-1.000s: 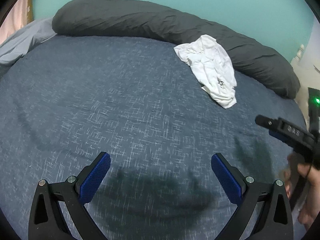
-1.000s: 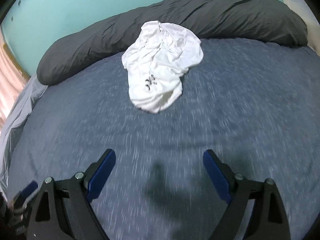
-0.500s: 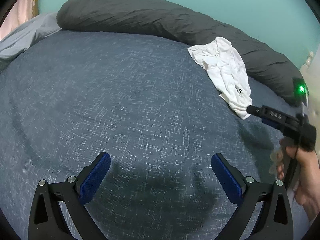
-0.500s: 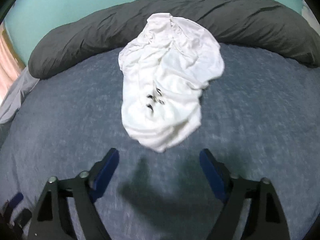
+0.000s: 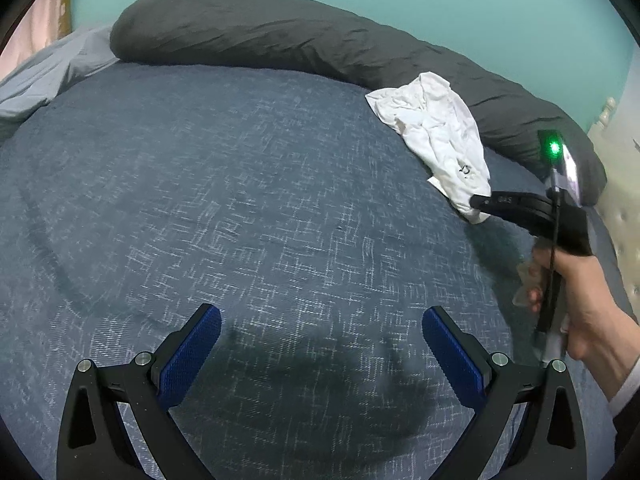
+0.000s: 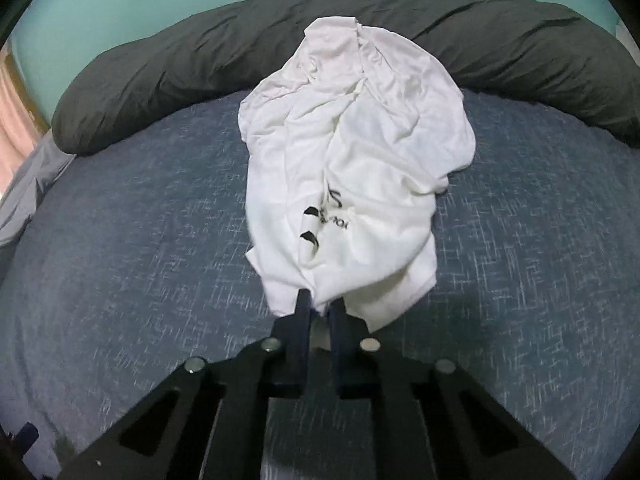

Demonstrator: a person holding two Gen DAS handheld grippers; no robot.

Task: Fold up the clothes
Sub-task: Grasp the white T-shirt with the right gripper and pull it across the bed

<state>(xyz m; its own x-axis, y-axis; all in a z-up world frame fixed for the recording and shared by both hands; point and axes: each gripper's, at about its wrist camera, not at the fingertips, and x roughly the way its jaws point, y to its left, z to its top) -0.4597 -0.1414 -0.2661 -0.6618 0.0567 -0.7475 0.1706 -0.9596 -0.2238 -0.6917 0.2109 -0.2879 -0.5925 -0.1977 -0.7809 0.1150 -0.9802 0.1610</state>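
Observation:
A crumpled white shirt with a small black print lies on the blue bedspread, its far end against the dark pillow. My right gripper is at the shirt's near hem. Its jaws are closing, and a fold of the white cloth is pinched between the blue pads. In the left wrist view the shirt is at the right, with the right gripper touching its lower corner, held by a person's hand. My left gripper hovers open over bare bedspread, well to the left of the shirt, with nothing between its fingers.
A long dark grey pillow runs along the far edge of the bed under a teal wall. Pale grey bedding lies at the far left. A cream tufted surface borders the bed on the right.
The right gripper moved forward to the shirt's near hem and went from wide open to closed on the cloth. The left gripper kept nearly still and stayed open.

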